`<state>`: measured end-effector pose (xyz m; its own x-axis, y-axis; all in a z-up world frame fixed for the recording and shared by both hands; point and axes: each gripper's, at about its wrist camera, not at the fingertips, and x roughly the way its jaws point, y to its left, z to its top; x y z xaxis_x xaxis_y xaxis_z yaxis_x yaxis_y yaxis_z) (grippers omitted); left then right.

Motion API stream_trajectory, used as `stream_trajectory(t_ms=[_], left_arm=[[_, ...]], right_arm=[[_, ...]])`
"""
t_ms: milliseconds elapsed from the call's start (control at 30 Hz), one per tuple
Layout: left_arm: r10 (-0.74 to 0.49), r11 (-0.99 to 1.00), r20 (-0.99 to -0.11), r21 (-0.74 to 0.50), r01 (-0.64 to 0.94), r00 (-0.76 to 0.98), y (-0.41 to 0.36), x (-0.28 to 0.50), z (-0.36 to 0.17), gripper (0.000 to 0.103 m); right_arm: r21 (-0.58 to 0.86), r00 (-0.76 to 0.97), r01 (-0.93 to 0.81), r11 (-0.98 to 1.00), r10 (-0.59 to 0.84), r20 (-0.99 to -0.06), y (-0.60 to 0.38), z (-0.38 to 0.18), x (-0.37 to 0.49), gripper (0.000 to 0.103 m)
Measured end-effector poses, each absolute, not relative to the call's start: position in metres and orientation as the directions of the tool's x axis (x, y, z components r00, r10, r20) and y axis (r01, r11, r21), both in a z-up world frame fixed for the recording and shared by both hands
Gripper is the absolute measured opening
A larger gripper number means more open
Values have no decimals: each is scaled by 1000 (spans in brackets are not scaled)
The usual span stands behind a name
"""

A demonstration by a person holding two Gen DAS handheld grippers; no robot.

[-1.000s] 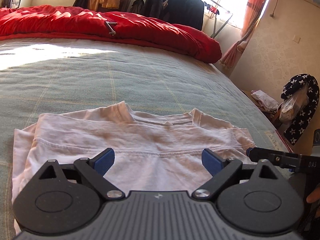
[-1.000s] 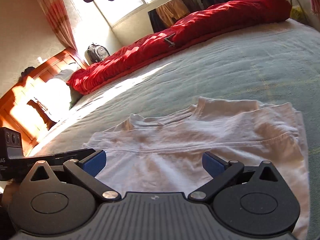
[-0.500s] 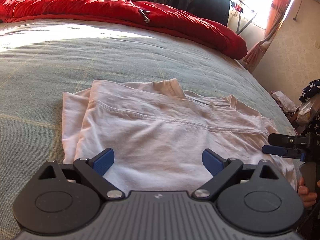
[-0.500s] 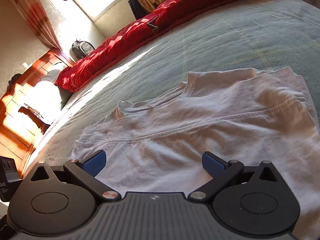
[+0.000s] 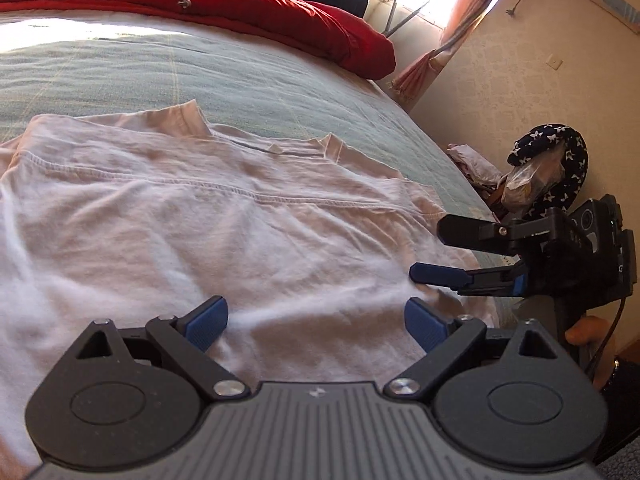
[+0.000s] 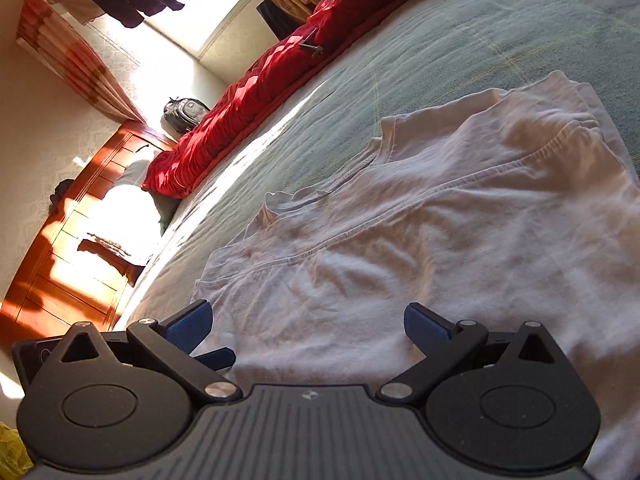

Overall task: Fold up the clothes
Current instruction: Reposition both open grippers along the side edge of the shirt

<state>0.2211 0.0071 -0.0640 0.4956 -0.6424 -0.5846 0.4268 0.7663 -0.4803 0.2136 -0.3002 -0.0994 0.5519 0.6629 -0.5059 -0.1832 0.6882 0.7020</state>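
Bed (image 5: 240, 80): green cover, bears the shirt.
Shirt (image 5: 200, 232): pale, flat, hem doubled up toward the collar; near edge under both tools.
Left gripper (image 5: 316, 320): jaws wide, empty, over near edge.
Right gripper (image 6: 306, 326): jaws wide, empty, at the shirt's right corner.
Handling: pinch all layers together, level, before lifting.

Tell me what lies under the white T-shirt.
The white T-shirt lies on the green bedspread. Its folded top layer covers its lower layers; anything beneath them is hidden.
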Motion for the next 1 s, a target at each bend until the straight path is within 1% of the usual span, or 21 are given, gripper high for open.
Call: stream_trajectory(t_ms=[67,133,167,200,300,433,533,633,867,900,1000], left_arm=[[-669,743,-559,-476,470,490,2,217,-57,95],[-653,755,-587,-466,461,478,-7,219,-63,96],[-639,768,-612,-466,440,466,-10,222,-70,95],[-622,781,-639,-467,415,452,-12,226,-77,95],[-627,777,-635,-467,421,452,-14,225,-78,96],[-678,731,-591,-484,481,437,-20,222,-62,96],[-674,732,-620,-481,483,403,-35,227,-71,96],[-641,762,-632,-458,458,435,-26,227,-71,96],[-553,832,-652,-398,387,519,-1,227,-66,96],[-543,839,-656,-409,358,524,7,225,-70,96],[-600,796,-613,-518,312,514,34,228,-74,96]], right_arm=[[700,541,-209,683,676,-499,-300,-95,213,103],[705,534,-208,678,683,-499,-301,-98,213,103],[708,524,-181,683,676,-518,-302,-105,214,103],[724,520,-170,669,684,-511,-304,-110,214,103],[750,520,-155,643,699,-492,-310,-113,212,103],[687,559,-167,707,642,-525,-313,-95,210,103],[639,561,-133,758,589,-582,-316,-98,211,103],[650,561,-124,749,594,-577,-321,-110,210,103],[681,571,-119,722,611,-548,-327,-114,209,103],[680,575,-123,723,610,-544,-327,-114,208,103],[659,582,-141,738,601,-548,-323,-113,206,103]])
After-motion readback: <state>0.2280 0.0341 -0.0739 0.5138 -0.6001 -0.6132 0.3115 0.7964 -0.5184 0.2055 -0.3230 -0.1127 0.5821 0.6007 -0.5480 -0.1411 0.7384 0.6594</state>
